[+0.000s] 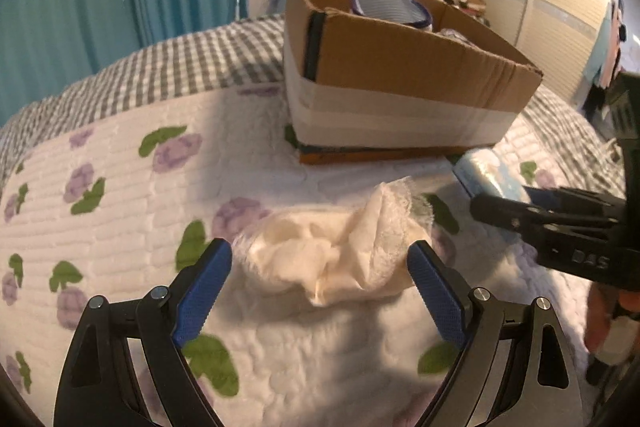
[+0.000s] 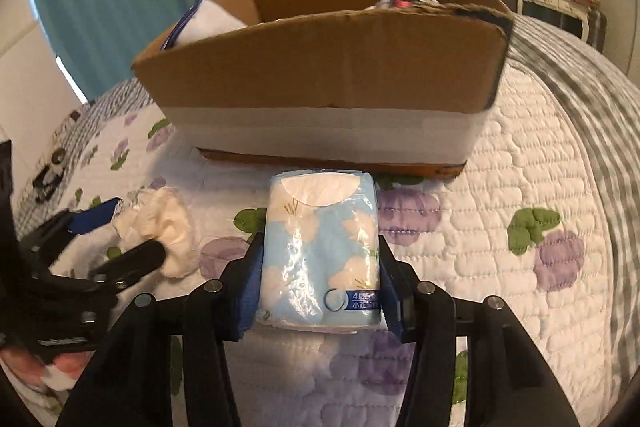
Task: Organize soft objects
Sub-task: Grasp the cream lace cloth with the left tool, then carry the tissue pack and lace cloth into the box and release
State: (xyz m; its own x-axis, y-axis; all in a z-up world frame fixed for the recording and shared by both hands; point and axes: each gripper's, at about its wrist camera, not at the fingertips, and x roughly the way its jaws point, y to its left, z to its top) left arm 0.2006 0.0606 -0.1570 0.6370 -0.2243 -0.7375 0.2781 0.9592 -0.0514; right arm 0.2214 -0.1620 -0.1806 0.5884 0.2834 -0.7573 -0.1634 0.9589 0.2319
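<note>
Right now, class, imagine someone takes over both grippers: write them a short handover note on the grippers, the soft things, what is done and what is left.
Right gripper: pads against both sides of the blue tissue pack, which lies on the quilt.
Left gripper: open around the cream cloth, not gripping yet.
Cardboard box: just behind both, already holding some items.
Done: tissue pack gripped.
Left: close on the cloth, then probably lift both into the box.
</note>
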